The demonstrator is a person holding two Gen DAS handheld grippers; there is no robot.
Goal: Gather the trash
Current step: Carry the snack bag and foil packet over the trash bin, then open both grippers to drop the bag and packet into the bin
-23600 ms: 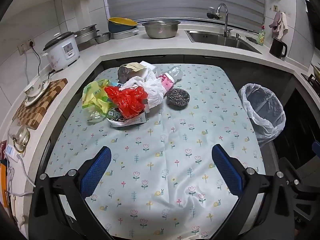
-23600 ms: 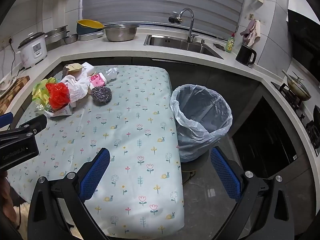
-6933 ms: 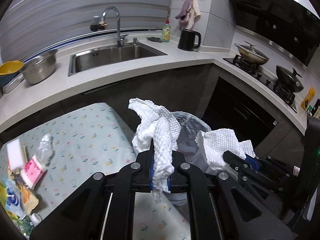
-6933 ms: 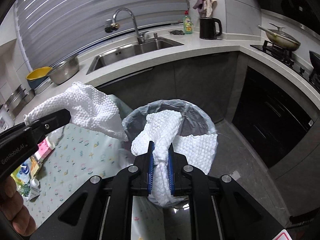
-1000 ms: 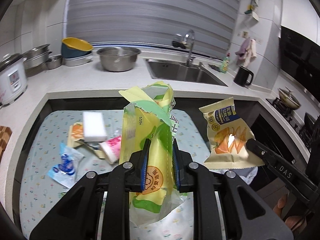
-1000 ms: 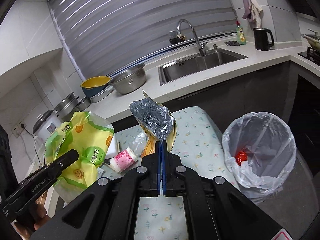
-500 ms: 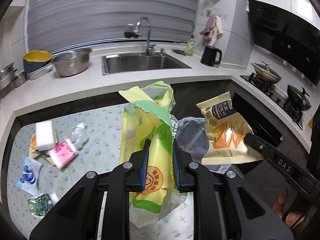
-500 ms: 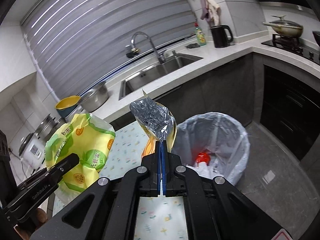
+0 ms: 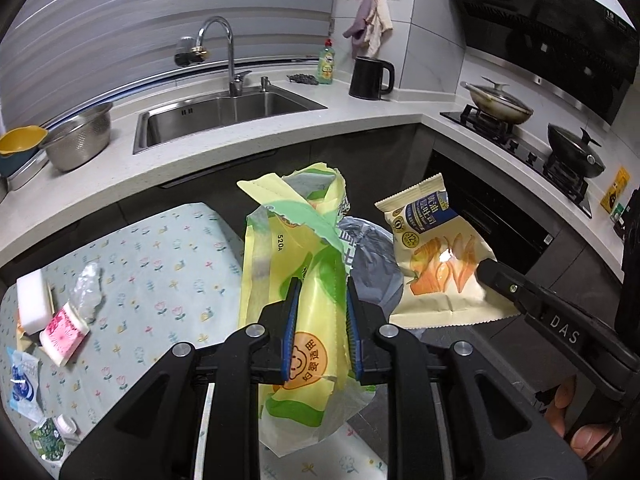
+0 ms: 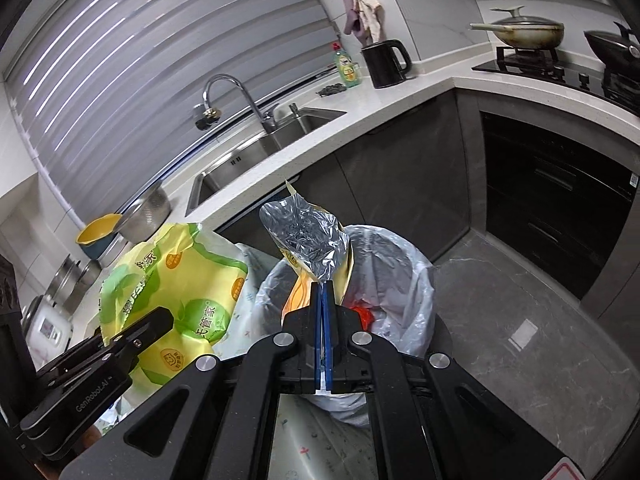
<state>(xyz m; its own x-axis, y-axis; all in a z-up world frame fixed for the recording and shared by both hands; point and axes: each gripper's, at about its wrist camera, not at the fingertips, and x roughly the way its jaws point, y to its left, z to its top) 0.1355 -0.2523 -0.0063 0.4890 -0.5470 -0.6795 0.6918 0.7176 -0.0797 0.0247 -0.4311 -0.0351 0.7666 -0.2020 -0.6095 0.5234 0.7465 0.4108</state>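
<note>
While the lined trash bin [image 10: 400, 280] stands beside the cloth-covered counter [image 9: 160, 264], the left hand-held gripper [image 9: 320, 320] clamps a yellow-green bag [image 9: 288, 256], and the right hand-held gripper [image 10: 322, 320] pinches a chip packet [image 10: 308, 236] above the bin.

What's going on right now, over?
Left gripper clamps a yellow-green plastic bag. Right gripper pinches a foil-lined snack packet above the white-lined trash bin. Nothing blocking.
</note>
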